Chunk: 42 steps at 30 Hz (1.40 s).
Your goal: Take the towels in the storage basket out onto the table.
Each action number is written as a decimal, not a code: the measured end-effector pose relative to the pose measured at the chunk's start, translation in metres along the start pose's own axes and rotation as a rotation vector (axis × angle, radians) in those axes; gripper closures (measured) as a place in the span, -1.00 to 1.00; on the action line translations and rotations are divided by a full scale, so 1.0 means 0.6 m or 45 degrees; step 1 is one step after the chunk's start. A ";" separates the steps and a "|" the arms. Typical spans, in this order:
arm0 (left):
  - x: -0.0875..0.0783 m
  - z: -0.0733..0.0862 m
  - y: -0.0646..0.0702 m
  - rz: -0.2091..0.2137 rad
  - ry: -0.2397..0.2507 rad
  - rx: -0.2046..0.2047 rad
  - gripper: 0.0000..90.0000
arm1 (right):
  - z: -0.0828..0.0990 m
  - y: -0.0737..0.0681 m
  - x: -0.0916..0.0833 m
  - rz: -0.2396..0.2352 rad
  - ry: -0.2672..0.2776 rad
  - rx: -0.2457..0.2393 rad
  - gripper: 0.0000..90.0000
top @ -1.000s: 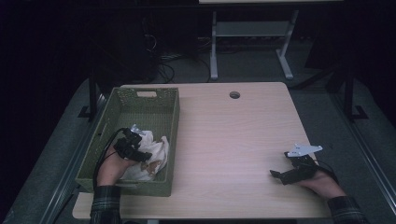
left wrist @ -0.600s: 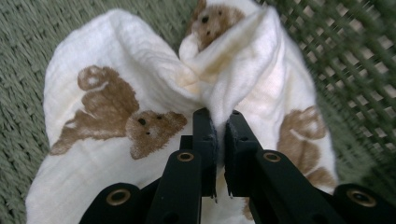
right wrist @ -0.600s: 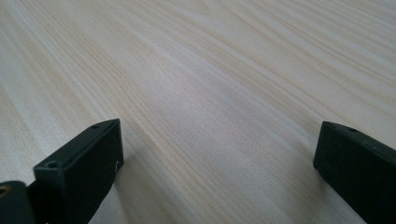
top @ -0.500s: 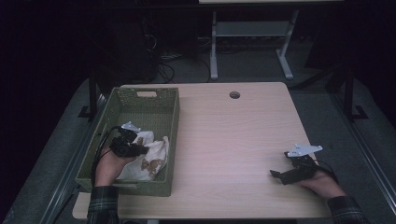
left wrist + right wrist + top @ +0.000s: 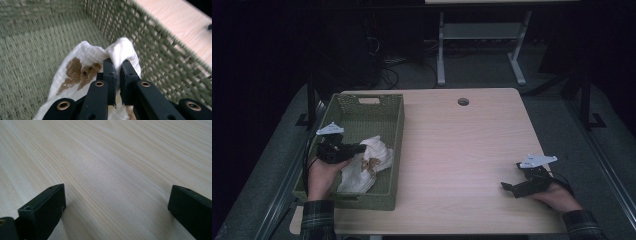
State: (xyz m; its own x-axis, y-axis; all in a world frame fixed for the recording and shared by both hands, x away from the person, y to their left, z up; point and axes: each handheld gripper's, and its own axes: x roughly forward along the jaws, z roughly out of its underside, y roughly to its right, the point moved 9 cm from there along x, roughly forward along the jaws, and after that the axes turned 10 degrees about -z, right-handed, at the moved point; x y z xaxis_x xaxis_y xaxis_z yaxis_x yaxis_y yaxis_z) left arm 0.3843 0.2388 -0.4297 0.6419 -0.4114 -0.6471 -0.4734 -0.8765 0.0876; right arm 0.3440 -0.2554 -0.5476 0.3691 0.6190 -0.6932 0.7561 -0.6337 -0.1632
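Observation:
A white cloth [image 5: 364,165] with brown stains lies in the near half of a green woven basket [image 5: 393,116] on the left of the table. My left gripper [image 5: 362,148] is shut on a fold of that cloth [image 5: 125,50], which rises into a peak between the jaws; its jaws closed within the last second and it has lifted a little. The brown stain [image 5: 80,72] shows to the left of the jaws. My right gripper [image 5: 506,186] rests low over the bare wood at the table's near right, its jaws wide open [image 5: 113,207] with nothing between them.
The basket's woven wall [image 5: 160,55] stands close on the right of the held fold. A round cable hole [image 5: 463,101] sits near the table's far edge. Bare tabletop [image 5: 462,150] lies between basket and right hand. A white frame [image 5: 482,40] stands behind the table.
The left gripper closed on the cloth and rose, drawing a fold up toward the basket's right wall. The right hand kept still.

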 end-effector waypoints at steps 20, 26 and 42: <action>-0.078 -0.090 0.007 0.014 0.304 -0.034 0.89 | 0.000 0.000 0.000 0.000 0.000 0.000 -0.98; -0.095 -0.133 0.027 0.037 0.380 -0.011 0.90 | 0.000 0.000 0.000 0.001 0.002 -0.003 -0.98; -0.111 -0.225 0.125 0.152 0.532 0.075 0.90 | 0.000 0.000 0.000 0.000 0.002 0.000 -0.98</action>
State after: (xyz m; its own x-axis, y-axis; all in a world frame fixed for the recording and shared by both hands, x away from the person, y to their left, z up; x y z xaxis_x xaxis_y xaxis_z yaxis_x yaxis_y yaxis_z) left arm 0.3874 0.1667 -0.2776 0.7635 -0.5857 -0.2721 -0.5852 -0.8057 0.0920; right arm 0.3440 -0.2553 -0.5476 0.3697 0.6197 -0.6923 0.7561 -0.6337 -0.1636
